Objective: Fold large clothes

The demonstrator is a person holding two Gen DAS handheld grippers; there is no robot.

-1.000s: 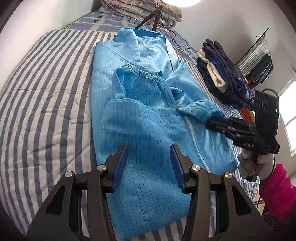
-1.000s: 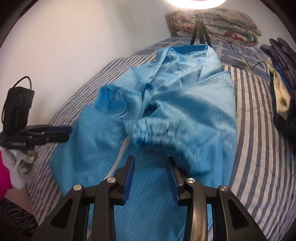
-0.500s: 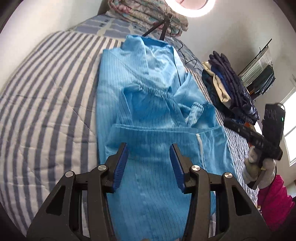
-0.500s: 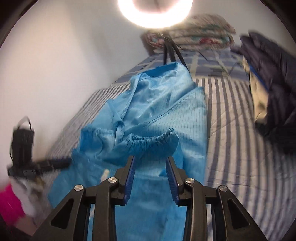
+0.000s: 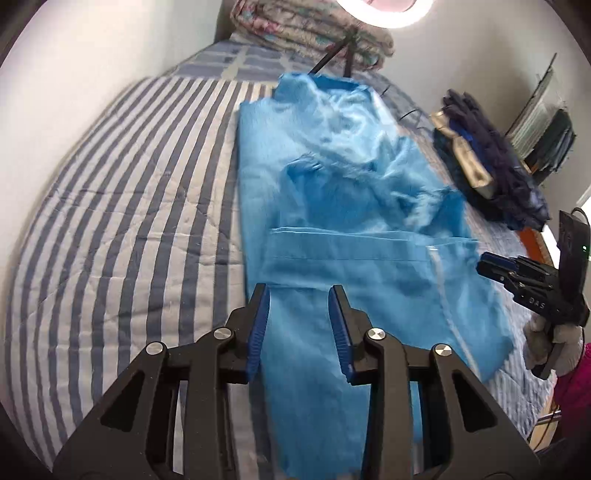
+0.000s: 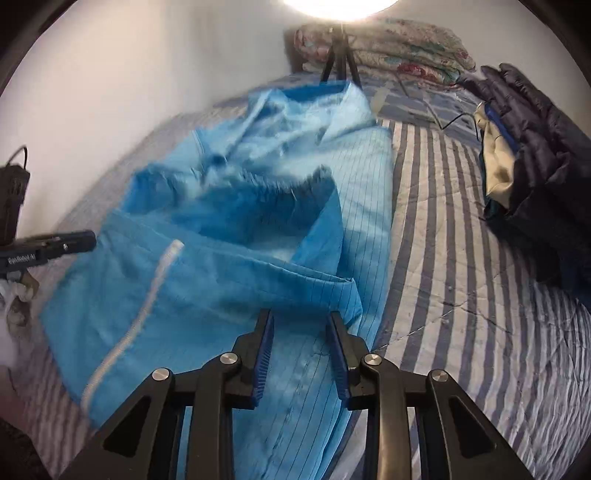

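Observation:
A light blue pinstriped garment lies lengthwise on the striped bedspread, collar at the far end, both elastic-cuffed sleeves folded over its chest. A fold edge crosses its lower part, next to a white zipper. My left gripper hovers over the garment's near left portion, jaws closing, no cloth pinched between the pads. My right gripper hangs over the garment near its right edge, jaws also closing with nothing gripped. Each gripper shows in the other's view: the right gripper and the left gripper.
A pile of dark clothes sits on the bed's right side. A folded floral quilt and a tripod under a ring light stand at the head. A gloved hand holds the right gripper beside the bed's edge.
Both grippers' jaws have narrowed. The right gripper shifted from above the sleeve cuff toward the garment's right edge. Both views now take in more of the head of the bed.

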